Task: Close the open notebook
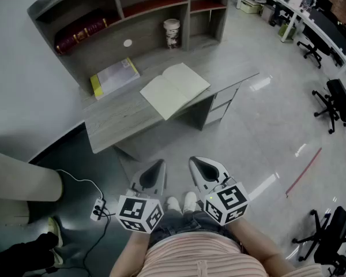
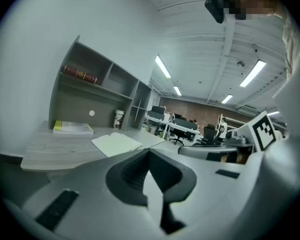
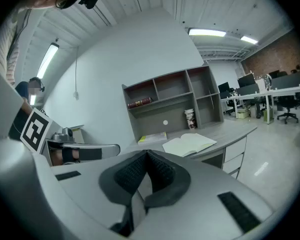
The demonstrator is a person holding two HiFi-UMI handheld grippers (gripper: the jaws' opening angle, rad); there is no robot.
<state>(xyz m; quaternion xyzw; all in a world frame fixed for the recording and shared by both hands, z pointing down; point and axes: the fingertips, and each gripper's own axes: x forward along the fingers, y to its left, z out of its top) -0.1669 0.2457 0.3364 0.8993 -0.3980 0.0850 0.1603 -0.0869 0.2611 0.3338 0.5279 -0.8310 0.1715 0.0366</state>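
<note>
The open notebook (image 1: 175,89) lies flat with blank cream pages up, near the front right part of the grey desk (image 1: 120,119). It also shows in the left gripper view as the notebook (image 2: 116,143) and in the right gripper view as the notebook (image 3: 189,144). Both grippers hang low in front of the person's body, well short of the desk. My left gripper (image 1: 159,164) is shut and empty, its jaws meeting at the tip (image 2: 149,154). Beside it my right gripper (image 1: 197,161) is also shut on nothing (image 3: 147,154).
A yellow-spined book (image 1: 114,77) lies at the desk's back left. A paper cup (image 1: 172,32) and red books (image 1: 81,33) sit in the shelf unit behind. Drawers (image 1: 222,103) hang under the desk's right end. A power strip (image 1: 98,208) lies on the floor; office chairs (image 1: 334,100) stand right.
</note>
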